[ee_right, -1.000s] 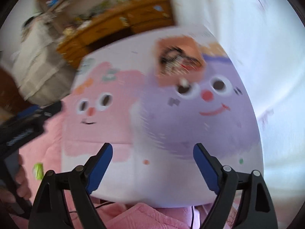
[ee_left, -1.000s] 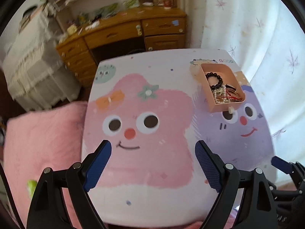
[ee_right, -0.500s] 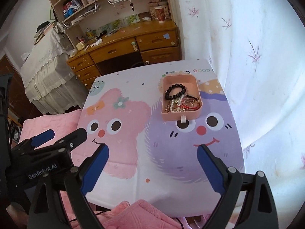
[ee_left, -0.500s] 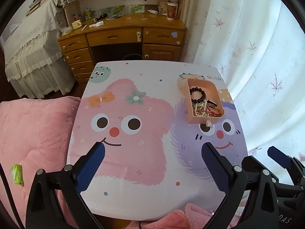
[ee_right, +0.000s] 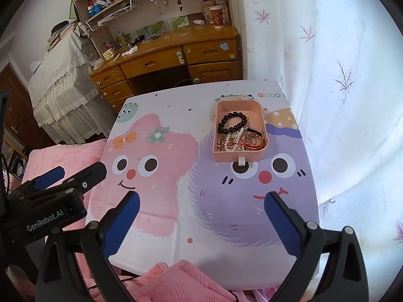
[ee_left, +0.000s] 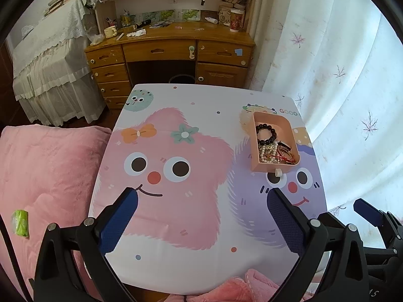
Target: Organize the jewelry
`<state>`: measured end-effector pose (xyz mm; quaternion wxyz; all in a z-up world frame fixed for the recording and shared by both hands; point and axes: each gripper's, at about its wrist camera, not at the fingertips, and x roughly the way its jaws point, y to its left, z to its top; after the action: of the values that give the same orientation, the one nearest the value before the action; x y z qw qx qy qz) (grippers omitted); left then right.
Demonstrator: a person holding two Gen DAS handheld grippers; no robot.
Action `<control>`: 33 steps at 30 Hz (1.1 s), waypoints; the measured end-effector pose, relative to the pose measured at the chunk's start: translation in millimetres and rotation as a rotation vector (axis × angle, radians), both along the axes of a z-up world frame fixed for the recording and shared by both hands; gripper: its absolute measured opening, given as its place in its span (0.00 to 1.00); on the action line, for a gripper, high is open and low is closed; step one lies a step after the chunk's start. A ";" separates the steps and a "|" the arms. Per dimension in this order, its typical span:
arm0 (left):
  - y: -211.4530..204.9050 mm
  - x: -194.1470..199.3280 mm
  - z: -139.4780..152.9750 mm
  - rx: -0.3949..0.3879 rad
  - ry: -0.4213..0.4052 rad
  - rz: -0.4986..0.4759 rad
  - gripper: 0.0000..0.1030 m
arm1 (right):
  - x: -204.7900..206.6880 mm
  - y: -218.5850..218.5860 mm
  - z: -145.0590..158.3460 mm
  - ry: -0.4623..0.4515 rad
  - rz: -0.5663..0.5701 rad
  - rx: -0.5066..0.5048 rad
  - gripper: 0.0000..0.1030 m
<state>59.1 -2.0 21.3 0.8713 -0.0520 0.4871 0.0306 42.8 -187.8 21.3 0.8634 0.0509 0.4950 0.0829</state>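
Observation:
A peach jewelry tray (ee_left: pixel 289 125) (ee_right: pixel 262 110) sits on the right side of the cartoon-print table (ee_left: pixel 176 214) (ee_right: pixel 201 214). It holds a black bead bracelet (ee_left: pixel 266 133) (ee_right: pixel 232 122), a pearl strand (ee_left: pixel 267 154) (ee_right: pixel 233 142) and red bangles (ee_right: pixel 253 139). My left gripper (ee_left: pixel 201 198) is open and empty, above the table's near edge. My right gripper (ee_right: pixel 201 200) is open and empty, near the front edge, well short of the tray. Each gripper shows at the edge of the other's view.
A wooden desk (ee_left: pixel 171 50) (ee_right: pixel 171 55) with drawers stands behind the table. A white flowered curtain (ee_left: pixel 340 63) (ee_right: pixel 340 63) hangs close along the right. Pink bedding (ee_left: pixel 45 171) (ee_right: pixel 176 281) lies left and in front. A lace-covered cabinet (ee_left: pixel 50 63) is at the far left.
Both grippers have pulled back and risen, so more of the room and table shows. The right view was blurred by motion and is now steady. The tray has not moved.

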 end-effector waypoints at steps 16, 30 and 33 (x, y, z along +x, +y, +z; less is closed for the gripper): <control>0.0 -15.1 0.4 0.028 0.021 0.015 0.99 | -14.1 1.9 -4.2 0.023 0.006 -0.014 0.98; -4.7 -28.2 -2.1 0.040 0.039 0.011 0.99 | -30.3 -3.3 -5.9 0.045 -0.005 -0.011 0.98; -6.7 -32.0 -2.7 0.048 0.042 0.010 0.98 | -31.9 -5.0 -7.2 0.055 -0.008 -0.008 0.98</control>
<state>27.1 -8.7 18.6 0.8617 -0.0329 0.5040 0.0479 10.9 -192.8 14.0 0.8500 0.0519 0.5186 0.0760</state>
